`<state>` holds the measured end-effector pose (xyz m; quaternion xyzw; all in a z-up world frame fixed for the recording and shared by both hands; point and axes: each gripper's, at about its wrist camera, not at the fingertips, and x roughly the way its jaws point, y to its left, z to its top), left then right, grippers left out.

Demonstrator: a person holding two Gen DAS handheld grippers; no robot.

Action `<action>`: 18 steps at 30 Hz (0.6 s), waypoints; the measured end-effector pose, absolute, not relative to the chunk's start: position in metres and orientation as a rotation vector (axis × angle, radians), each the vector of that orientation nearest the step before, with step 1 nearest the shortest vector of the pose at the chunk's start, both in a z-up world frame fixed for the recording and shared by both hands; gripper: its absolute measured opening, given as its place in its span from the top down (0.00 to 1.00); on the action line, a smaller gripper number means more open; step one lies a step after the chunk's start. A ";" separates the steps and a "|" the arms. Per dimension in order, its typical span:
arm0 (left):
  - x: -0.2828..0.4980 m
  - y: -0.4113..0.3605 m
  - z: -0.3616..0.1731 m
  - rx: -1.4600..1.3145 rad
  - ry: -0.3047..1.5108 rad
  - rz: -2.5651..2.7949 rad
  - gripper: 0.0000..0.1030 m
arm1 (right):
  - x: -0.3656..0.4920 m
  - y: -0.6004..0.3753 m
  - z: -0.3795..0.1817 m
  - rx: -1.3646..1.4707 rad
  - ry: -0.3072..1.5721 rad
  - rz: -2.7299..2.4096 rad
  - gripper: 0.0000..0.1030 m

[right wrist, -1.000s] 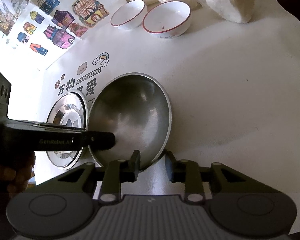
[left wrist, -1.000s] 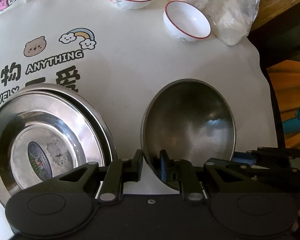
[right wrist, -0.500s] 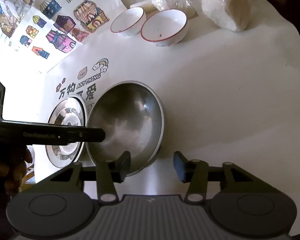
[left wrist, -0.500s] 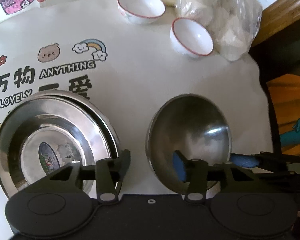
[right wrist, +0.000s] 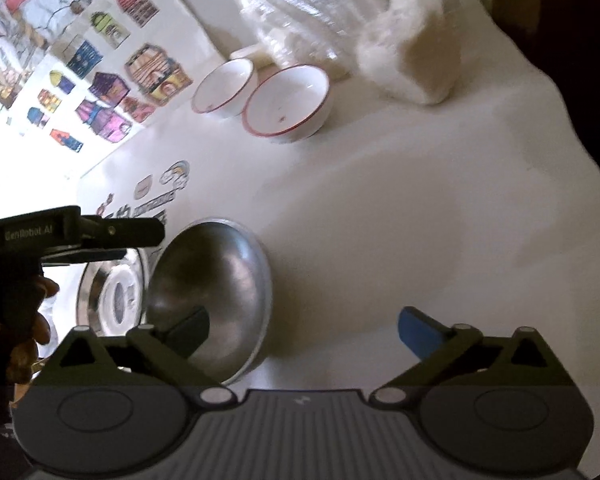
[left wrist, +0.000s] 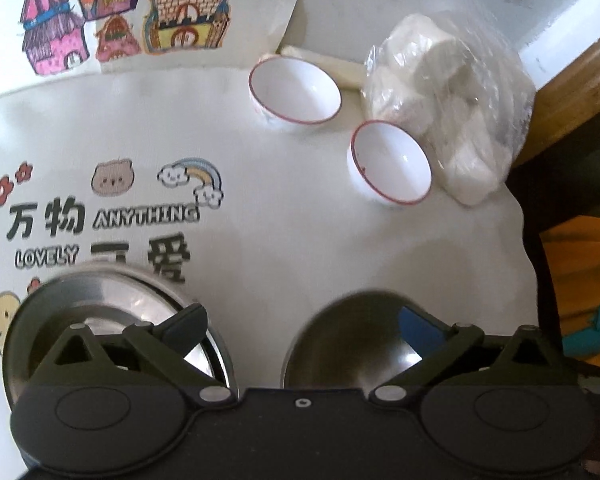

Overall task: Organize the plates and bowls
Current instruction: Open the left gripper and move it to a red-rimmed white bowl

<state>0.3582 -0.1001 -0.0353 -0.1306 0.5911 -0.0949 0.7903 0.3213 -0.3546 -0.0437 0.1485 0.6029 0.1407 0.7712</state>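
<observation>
While both sets of jaws are swinging apart, I read the left gripper (left wrist: 302, 330) as spread wide with nothing between its fingers: its dark left-hand finger (left wrist: 182, 326) hangs over the stacked steel plates (left wrist: 112, 300), its blue-padded one (left wrist: 420, 330) over the hollow of the steel bowl (left wrist: 360, 340), and neither pad presses on metal that I can make out. On my other feed the right gripper (right wrist: 304, 330) is likewise opening, wide and empty; its dark finger (right wrist: 188, 328) sits in front of the steel bowl (right wrist: 216, 276) near its lower rim, whether touching it I cannot tell, while its blue finger (right wrist: 416, 330) stands clear over bare white tablecloth (right wrist: 420, 208). That bowl rests upright on the cloth, just beside the steel plates (right wrist: 112, 292) on its left. From the right camera I also see the left gripper (right wrist: 112, 236) reaching in from the frame's left edge above the plates, carried by a hand (right wrist: 16, 320). Well apart from the steel pieces, two white bowls with red rims (left wrist: 296, 90) (left wrist: 390, 168) sit near each other at the far side of the table, the nearer one just beside a clear plastic bag of white lumps (left wrist: 448, 108).
</observation>
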 end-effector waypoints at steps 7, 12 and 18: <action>0.381 -0.112 -0.038 -0.274 1.212 -0.145 0.01 | 0.337 -0.374 -0.049 0.316 1.278 0.278 0.00; 0.408 -0.123 -0.043 -0.265 1.164 -0.110 0.01 | 0.358 -0.384 -0.051 0.314 1.226 0.268 0.00; 0.447 -0.139 -0.057 -0.219 1.165 -0.098 0.01 | 0.392 -0.388 -0.059 0.338 1.168 0.254 0.00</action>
